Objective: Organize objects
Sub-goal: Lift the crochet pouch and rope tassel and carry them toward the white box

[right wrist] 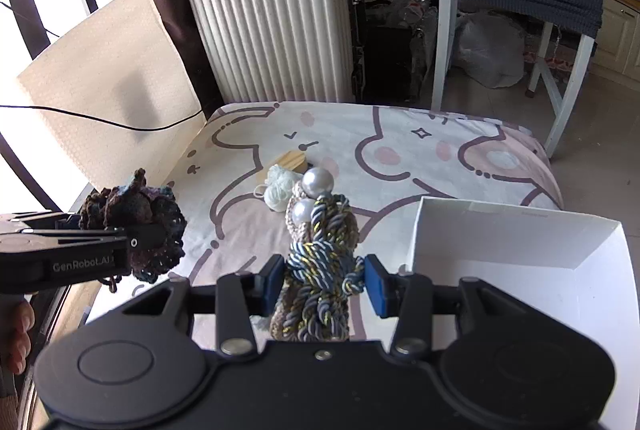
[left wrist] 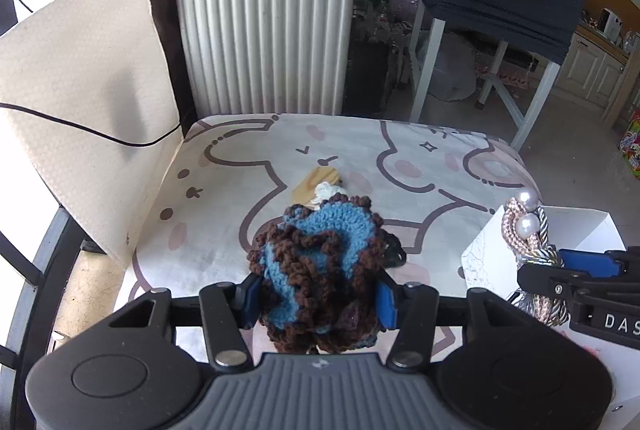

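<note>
The left gripper (left wrist: pixel 318 300) is clamped on a blue and brown crochet piece (left wrist: pixel 320 270), its fingers (left wrist: pixel 251 300) pressing both sides, and holds it above the cloth-covered tabletop (left wrist: pixel 224 214). The right gripper (right wrist: pixel 322 284) is clamped on a bundle of twisted cords (right wrist: pixel 320 270) with two pearls (right wrist: pixel 316 182) at its top, just left of an open white box (right wrist: pixel 520 254). On the cloth beyond lie a small ball of white yarn (right wrist: pixel 278 186) and, touching it, a wooden block (right wrist: pixel 294 160).
</note>
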{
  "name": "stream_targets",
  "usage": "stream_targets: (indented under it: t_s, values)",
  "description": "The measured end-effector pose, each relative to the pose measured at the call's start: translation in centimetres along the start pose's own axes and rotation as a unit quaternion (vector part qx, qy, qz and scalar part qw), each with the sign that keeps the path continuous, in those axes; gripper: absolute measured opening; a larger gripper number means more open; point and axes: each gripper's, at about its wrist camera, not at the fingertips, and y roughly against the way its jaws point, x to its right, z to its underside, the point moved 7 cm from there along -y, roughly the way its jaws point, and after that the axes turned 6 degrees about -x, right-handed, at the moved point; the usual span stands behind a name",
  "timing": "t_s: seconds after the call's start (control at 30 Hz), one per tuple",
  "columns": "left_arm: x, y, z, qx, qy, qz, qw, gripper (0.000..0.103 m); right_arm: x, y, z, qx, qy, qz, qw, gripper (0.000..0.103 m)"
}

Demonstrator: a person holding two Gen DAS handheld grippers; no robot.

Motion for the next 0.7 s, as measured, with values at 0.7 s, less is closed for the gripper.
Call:
stream_targets:
  t_s: [0.7]
  values:
    - [11.8,-1.2,-0.4,-0.001,-0.068,0.076,0.9948,0.054,10.8,3.8,2.5,0.007,-0.072,0.059,0.996,0.044]
